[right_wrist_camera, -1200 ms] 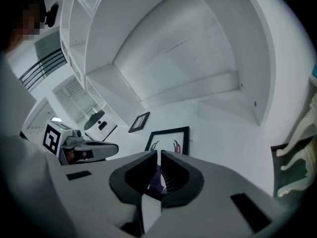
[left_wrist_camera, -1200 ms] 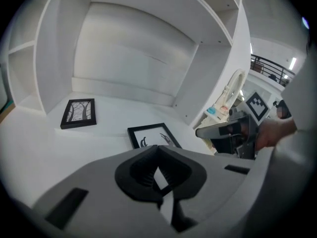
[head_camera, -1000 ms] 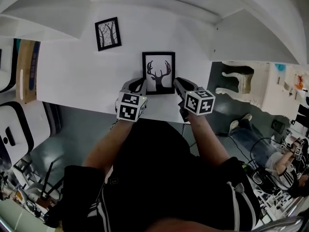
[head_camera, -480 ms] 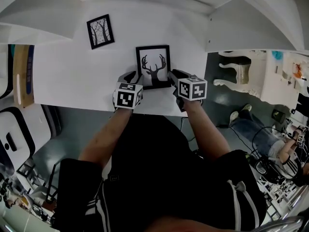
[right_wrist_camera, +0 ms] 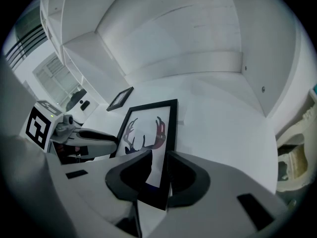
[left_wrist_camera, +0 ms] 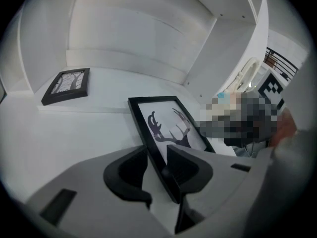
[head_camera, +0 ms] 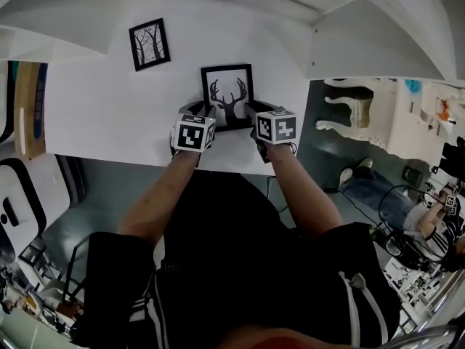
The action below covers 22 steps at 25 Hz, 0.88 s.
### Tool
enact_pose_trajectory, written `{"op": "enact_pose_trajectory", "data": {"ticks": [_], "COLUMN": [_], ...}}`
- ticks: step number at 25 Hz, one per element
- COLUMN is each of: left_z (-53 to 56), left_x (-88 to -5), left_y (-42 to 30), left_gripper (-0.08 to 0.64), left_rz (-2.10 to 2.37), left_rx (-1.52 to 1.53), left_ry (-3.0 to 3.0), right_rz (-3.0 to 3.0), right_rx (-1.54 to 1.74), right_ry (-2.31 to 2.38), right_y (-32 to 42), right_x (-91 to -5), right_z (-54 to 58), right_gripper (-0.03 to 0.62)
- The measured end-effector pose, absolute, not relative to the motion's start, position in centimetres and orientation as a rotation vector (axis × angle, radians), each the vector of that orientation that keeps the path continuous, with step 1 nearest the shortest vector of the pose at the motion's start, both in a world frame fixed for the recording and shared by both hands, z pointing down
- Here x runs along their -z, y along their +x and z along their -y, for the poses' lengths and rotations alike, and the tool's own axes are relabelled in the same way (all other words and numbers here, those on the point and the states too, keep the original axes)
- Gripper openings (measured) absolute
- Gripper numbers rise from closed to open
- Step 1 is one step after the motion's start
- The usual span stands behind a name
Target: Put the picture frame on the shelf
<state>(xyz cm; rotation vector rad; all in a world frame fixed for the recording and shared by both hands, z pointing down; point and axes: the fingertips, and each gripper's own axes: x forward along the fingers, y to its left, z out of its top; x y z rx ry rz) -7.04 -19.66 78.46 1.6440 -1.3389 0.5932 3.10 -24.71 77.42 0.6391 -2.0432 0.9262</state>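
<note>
A black picture frame (head_camera: pixel 227 97) with a deer-antler print stands tilted back on the white shelf (head_camera: pixel 102 115), near its front edge. My left gripper (head_camera: pixel 199 112) is at the frame's lower left edge and its jaws stand wide open around that edge (left_wrist_camera: pixel 168 125); the left pad is clear of it. My right gripper (head_camera: pixel 254 112) straddles the frame's lower right edge (right_wrist_camera: pixel 148 133), and its jaws are opening, the frame still between them. The left gripper (left_wrist_camera: pixel 157 155) and the right gripper (right_wrist_camera: pixel 158 160) each show a gap beside the frame.
A smaller black frame (head_camera: pixel 149 43) with a tree print lies farther back left on the shelf, also in the left gripper view (left_wrist_camera: pixel 67 85). A white side panel (head_camera: pixel 363 42) bounds the shelf at right. Below right are a white chair (head_camera: pixel 356 118) and a seated person (head_camera: pixel 407 231).
Both grippers carried the deer frame farther back onto the shelf, then their jaws spread apart from it. The frame now rests on the shelf.
</note>
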Motion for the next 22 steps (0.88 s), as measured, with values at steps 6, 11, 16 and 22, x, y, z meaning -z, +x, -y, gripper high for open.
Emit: {"op": "enact_pose_trajectory", "data": {"ticks": [6, 11, 16, 22], "left_z": [19.9, 20.6, 21.3, 21.0], "left_x": [-79.0, -79.0, -78.9, -76.7], "left_y": [-7.1, -7.1, -7.3, -7.7], "left_gripper": [0.117, 0.117, 0.114, 0.103], "left_rz": [1.341, 1.344, 1.354, 1.405], "left_rx": [-0.603, -0.589, -0.576, -0.526], "left_ry": [1.633, 1.651, 1.651, 1.640], "right_rz": [2.023, 1.997, 2.033, 2.119], "right_rx": [-0.894, -1.004, -1.032, -1.036], "right_ry": [0.716, 0.724, 0.699, 0.660], "right_y": [3.9, 4.0, 3.5, 3.4], "right_x": [-77.3, -79.1, -78.8, -76.5], "right_z": [26.4, 26.6, 27.1, 26.9], "right_gripper": [0.161, 0.161, 0.118, 0.101]}}
